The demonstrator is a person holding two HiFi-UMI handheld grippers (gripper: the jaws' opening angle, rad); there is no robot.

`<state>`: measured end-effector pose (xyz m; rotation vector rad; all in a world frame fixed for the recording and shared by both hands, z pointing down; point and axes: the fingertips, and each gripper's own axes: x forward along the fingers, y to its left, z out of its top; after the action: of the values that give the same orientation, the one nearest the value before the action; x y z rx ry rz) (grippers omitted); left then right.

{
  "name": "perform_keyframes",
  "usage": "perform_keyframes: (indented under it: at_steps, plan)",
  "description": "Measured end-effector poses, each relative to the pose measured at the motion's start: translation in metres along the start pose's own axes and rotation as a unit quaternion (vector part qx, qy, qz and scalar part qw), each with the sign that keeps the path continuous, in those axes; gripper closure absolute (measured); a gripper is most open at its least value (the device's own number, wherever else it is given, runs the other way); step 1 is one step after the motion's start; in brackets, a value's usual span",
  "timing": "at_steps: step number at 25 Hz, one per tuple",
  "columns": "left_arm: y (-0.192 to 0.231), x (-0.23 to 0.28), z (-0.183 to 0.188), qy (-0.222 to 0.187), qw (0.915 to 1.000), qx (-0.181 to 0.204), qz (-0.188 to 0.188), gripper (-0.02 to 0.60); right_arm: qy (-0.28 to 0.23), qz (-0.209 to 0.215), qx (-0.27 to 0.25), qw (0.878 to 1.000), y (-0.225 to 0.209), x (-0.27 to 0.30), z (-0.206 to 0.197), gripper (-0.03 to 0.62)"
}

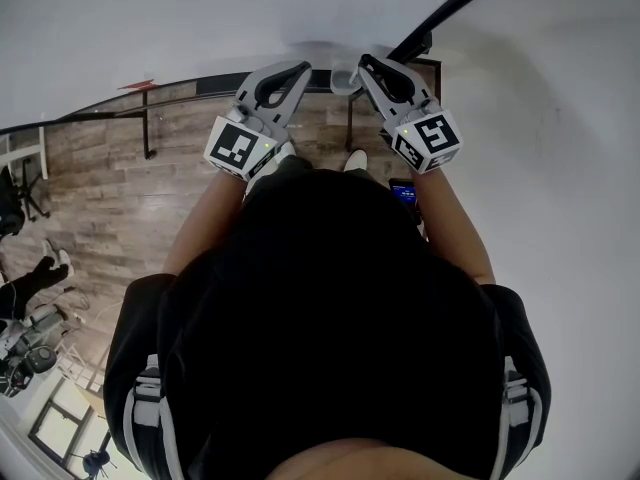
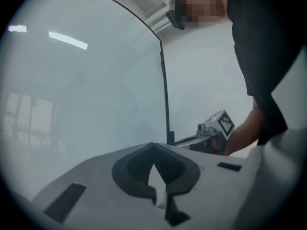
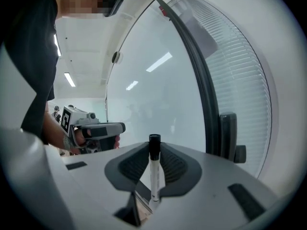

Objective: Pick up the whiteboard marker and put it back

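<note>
In the head view the left gripper (image 1: 292, 70) and right gripper (image 1: 370, 64) are raised side by side at the whiteboard (image 1: 250, 8). Putting the marker back likely calls for a firm grip and a slow approach to its resting place, which is not seen. The left gripper view shows jaws together on nothing. In the right gripper view the marker (image 3: 154, 169) stands upright, clamped between the jaws, black cap uppermost.

Soft, even indoor light. Strip-light reflections (image 3: 160, 61) glare on the whiteboard (image 3: 158, 109) above the right gripper (image 3: 154, 153). Fisheye bending and dark corners ring both gripper views, and the near jaw surfaces blur slightly.
</note>
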<state>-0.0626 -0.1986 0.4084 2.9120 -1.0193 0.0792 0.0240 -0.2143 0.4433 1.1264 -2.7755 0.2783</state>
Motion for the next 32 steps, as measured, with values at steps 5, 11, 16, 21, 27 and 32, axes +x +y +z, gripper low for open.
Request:
perform_keyframes:
  at_steps: [5, 11, 16, 21, 27, 32]
  plan:
    - [-0.005, -0.001, 0.016, -0.009, 0.9999, 0.002, -0.006, 0.577, -0.021, 0.005, 0.002, 1.000, 0.005, -0.009, 0.022, 0.526]
    - [-0.012, -0.007, 0.036, -0.014, 0.9998, 0.008, -0.015, 0.577, -0.041, 0.020, -0.008, 0.999, 0.018, -0.020, 0.059, 0.526]
    - [-0.016, -0.008, 0.046, -0.017, 0.9996, 0.012, -0.020, 0.577, -0.052, 0.033, -0.019, 0.998, 0.026, -0.030, 0.076, 0.526]
    - [-0.021, -0.010, 0.055, -0.021, 0.9993, 0.015, -0.029, 0.577, -0.060, 0.039, -0.022, 0.997, 0.032, -0.043, 0.089, 0.526]
    - [-0.028, -0.015, 0.072, -0.026, 0.9989, 0.013, -0.035, 0.577, -0.060, 0.038, -0.021, 0.997, 0.037, -0.061, 0.100, 0.526]
    - [-0.030, -0.014, 0.078, -0.030, 0.9988, 0.012, -0.037, 0.577, -0.062, 0.036, -0.021, 0.997, 0.037, -0.065, 0.103, 0.526]
